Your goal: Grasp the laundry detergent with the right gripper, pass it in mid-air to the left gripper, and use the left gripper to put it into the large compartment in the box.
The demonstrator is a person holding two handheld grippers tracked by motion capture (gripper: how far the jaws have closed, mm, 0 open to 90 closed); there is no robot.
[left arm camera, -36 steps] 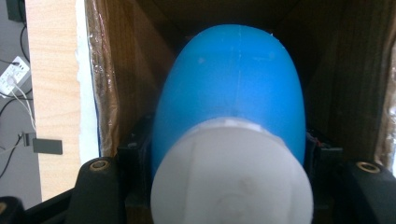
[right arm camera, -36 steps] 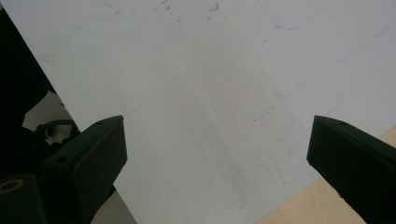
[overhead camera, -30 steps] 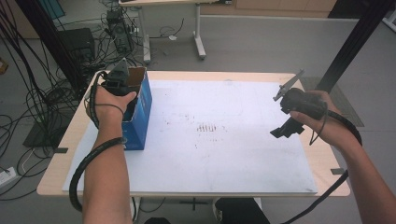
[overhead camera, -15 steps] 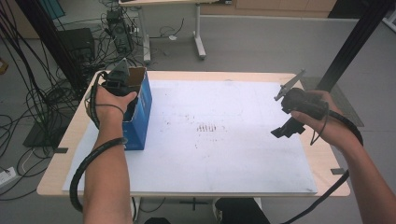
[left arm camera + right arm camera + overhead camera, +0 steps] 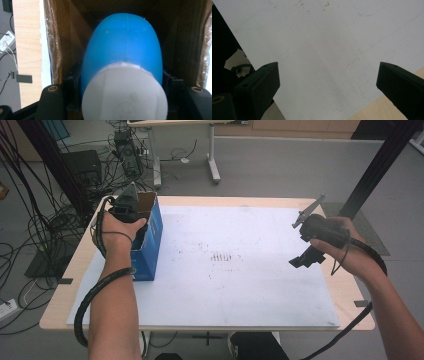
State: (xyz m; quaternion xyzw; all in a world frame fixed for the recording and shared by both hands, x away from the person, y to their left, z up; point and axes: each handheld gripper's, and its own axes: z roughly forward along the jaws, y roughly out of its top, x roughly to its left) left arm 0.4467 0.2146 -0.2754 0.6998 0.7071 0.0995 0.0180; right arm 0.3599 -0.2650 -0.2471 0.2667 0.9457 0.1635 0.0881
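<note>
Gripping a blue bottle (image 5: pixel 122 47) with a white cap (image 5: pixel 124 93), the left gripper (image 5: pixel 127 207) points down into the open top of the box (image 5: pixel 150 245). In the left gripper view the bottle sits between the two black jaws, which press on its sides just above the cap, and its rounded end reaches into the brown cardboard inside of the box. The box stands upright, blue on the outside, at the left edge of the white sheet (image 5: pixel 240 285) that covers the table (image 5: pixel 65 285). The left hand (image 5: pixel 120 232) sits over the box's top. Well apart from the box, across the sheet at its right edge, the right hand (image 5: pixel 350 255) holds the right gripper (image 5: pixel 327 82) above the sheet; its jaws stand wide apart with nothing between them.
</note>
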